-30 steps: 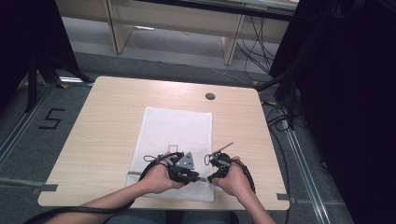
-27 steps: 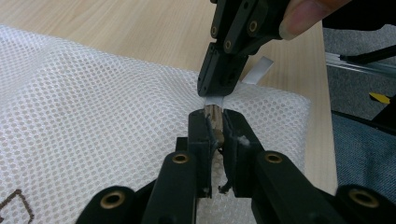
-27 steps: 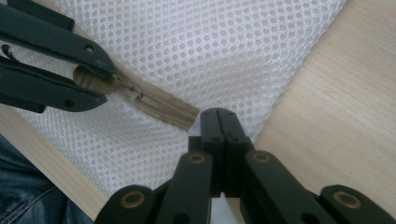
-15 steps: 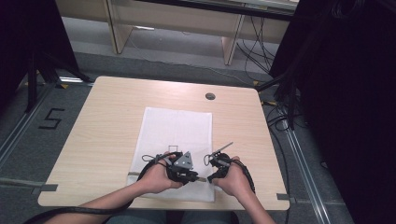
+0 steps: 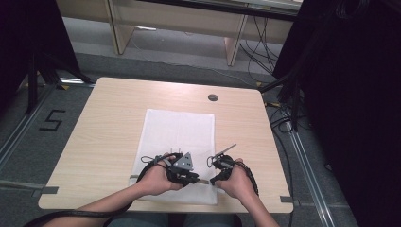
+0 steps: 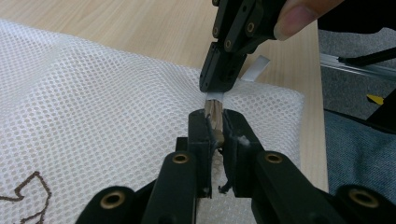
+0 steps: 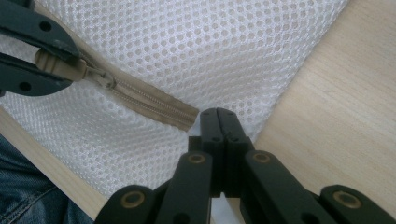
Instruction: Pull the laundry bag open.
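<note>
The left gripper (image 6: 215,135) has its 2 fingers (image 6: 200,135) clamped on the tan zipper pull (image 6: 214,112) of a white mesh bag (image 6: 93,102). In the right gripper view that pull sits at 10 o'clock, pinched between those same fingers, with the tan zipper (image 7: 149,103) running from it toward the centre. The right gripper (image 7: 218,122) has its 2 fingers (image 7: 209,126) pressed together at the zipper's end; a white tab at the bag's edge shows at their tips in the left gripper view, though whether it is truly pinched is hard to tell. From above, both grippers meet at the bag's near edge, at 6 o'clock on the tabletop (image 5: 108,123), the left hand (image 5: 158,177) and right hand (image 5: 239,182) just beside each other. The bag lies flat along the tabletop's middle.
</note>
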Demonstrator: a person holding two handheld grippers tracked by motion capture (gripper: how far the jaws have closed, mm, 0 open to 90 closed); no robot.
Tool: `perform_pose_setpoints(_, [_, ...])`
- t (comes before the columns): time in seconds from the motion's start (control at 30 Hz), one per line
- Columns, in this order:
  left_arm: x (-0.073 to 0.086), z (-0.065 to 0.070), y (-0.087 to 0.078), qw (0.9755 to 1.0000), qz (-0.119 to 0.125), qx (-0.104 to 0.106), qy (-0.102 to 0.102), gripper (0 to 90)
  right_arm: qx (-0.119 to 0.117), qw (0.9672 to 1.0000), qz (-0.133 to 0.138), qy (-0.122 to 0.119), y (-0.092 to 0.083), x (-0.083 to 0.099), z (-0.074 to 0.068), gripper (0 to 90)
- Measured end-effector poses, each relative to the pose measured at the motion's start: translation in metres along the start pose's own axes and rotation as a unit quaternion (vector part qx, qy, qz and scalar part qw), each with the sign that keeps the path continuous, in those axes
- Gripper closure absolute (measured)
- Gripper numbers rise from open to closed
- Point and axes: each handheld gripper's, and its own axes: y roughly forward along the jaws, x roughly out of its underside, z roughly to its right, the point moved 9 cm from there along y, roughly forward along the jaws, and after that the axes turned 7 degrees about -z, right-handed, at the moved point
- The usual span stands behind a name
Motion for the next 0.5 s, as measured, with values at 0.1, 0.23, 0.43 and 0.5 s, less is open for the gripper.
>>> perform_pose_setpoints(0.1, [0.0, -0.0003, -0.0017, 1.0, 0.0, -0.001, 0.002, 82.0, -0.001, 1.0, -0.003, -0.001, -0.0007, 0.0006, 0.0001, 90.0])
perform_pose_setpoints(0.23, [0.0005, 0.0001, -0.0039, 1.0, 0.002, -0.001, -0.001, 82.0, -0.001, 1.0, -0.005, -0.002, -0.0008, 0.0007, 0.0, 90.0])
perform_pose_setpoints(0.43, [0.0022, 0.0002, -0.0076, 1.0, 0.003, -0.003, -0.001, 82.0, -0.002, 1.0, -0.004, -0.001, -0.0008, 0.0008, 0.0001, 90.0])
perform_pose_setpoints(0.5, [0.0029, -0.0004, -0.0087, 1.0, 0.001, -0.005, -0.001, 82.0, -0.001, 1.0, -0.003, -0.001, -0.0007, 0.0008, 0.0001, 90.0])
